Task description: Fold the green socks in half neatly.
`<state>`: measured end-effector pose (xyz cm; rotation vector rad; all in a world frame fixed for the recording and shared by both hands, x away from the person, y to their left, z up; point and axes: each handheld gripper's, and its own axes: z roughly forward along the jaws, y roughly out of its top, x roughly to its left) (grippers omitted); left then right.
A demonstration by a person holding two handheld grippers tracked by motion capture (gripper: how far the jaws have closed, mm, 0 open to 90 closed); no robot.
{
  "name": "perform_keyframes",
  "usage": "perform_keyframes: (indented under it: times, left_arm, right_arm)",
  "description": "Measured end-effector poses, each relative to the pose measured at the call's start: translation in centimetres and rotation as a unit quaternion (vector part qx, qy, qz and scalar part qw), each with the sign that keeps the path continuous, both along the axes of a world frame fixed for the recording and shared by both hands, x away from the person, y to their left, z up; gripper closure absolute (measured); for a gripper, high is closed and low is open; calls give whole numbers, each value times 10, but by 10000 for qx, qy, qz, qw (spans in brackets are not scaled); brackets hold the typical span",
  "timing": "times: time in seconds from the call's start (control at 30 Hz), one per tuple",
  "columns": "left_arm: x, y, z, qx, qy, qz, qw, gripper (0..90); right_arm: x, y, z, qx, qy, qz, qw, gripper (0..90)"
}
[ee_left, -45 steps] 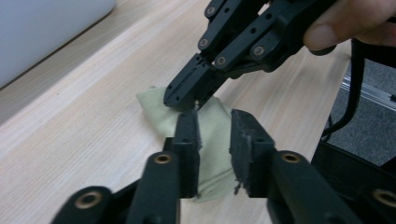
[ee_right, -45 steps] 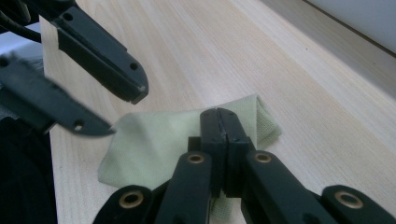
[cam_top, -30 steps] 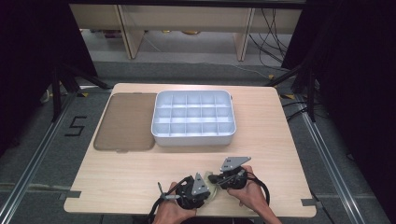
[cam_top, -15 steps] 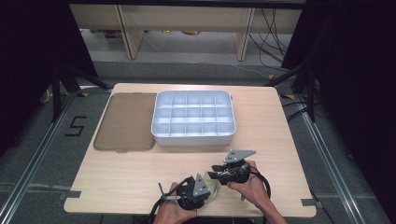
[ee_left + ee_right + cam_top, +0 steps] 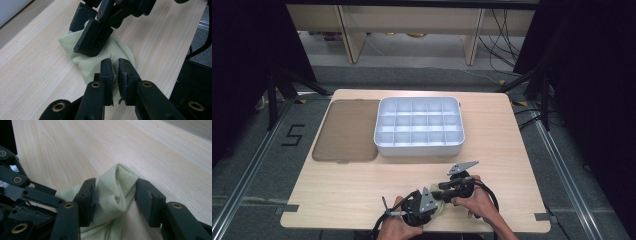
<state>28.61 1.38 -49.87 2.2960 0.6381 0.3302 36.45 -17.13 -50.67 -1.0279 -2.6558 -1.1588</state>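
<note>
- Right tongs (image 5: 116, 200) are just opening, jaws straddling a fold of the pale yellow knitted cloth (image 5: 117, 192) without pressing it.
- Left tongs (image 5: 115, 75) are pinching the cloth's edge at the light wooden worktop's (image 5: 352, 185) near edge.
- Judgement: right side is being released for a regrip.

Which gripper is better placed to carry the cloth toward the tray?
Probably left: the left gripper is pinching the cloth, while the right gripper has just been opening and only straddles a fold.
</note>
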Motion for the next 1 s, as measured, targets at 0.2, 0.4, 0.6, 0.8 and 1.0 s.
perform_keyframes:
  times: [0.2, 0.4, 0.6, 0.8, 1.0]
  left_arm:
    - [-3, 0, -1, 100, -139, -16, 9999, 812]
    - [-5, 1, -2, -56, -137, 1, 9999, 807]
    - [-3, 6, 0, -203, 66, -22, 9998, 755]
    - [-4, 16, 4, -477, 202, 7, 9987, 686]
    - [-6, 34, 11, -698, 316, 275, 9967, 541]
  right_arm:
    - [-3, 3, 0, -43, -79, -40, 10000, 571]
    - [-2, -1, -4, 255, 117, 95, 9996, 669]
    - [-2, -2, -6, 348, 94, 54, 9993, 713]
    - [-3, -2, -6, 359, 46, 64, 9993, 719]
    - [-2, -3, -6, 351, 42, 87, 9993, 720]
